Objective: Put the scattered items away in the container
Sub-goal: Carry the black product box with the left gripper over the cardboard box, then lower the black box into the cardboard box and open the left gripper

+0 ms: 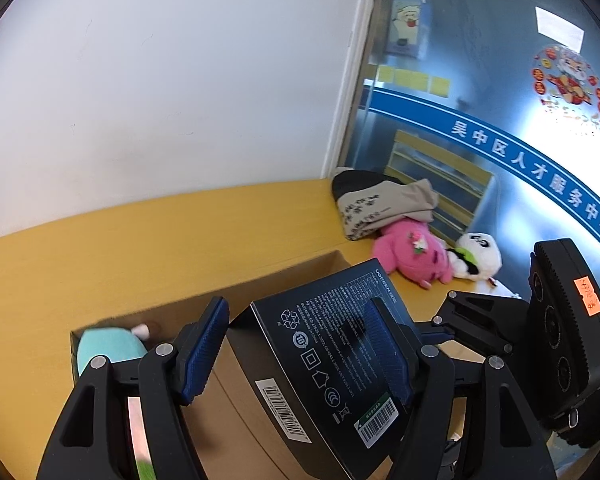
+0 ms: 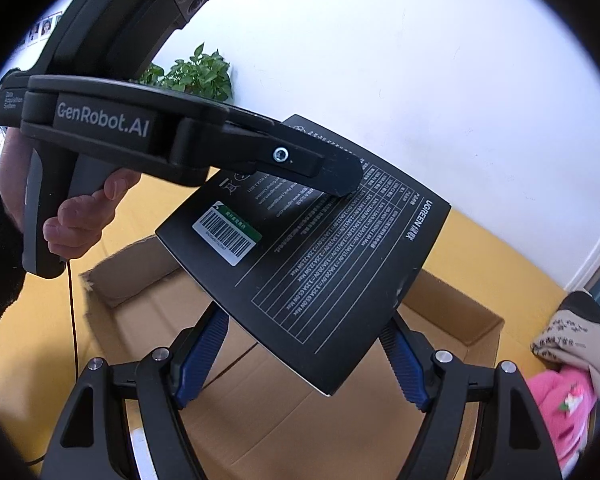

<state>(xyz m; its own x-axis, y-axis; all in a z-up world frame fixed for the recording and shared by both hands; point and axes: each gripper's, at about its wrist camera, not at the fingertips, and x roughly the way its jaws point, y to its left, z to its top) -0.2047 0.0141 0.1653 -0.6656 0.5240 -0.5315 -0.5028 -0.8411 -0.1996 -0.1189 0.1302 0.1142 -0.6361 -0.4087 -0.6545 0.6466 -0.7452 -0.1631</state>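
Both grippers hold one black printed box (image 1: 332,340) above an open cardboard carton (image 1: 300,270) on the yellow table. My left gripper (image 1: 296,312) is shut on the black box, one blue pad lying on its printed face. In the right wrist view the black box (image 2: 320,248) sits tilted between the pads of my right gripper (image 2: 304,320), which is shut on its lower corner. The left gripper's finger (image 2: 340,176) presses on the box's top face there. A teal plush (image 1: 108,348) lies inside the carton (image 2: 460,320).
A pink plush (image 1: 412,256), a panda plush (image 1: 476,256) and a folded beige cloth (image 1: 380,204) lie on the table (image 1: 140,240) by the glass wall. A hand (image 2: 84,216) grips the left tool's handle. A potted plant (image 2: 196,76) stands at the white wall.
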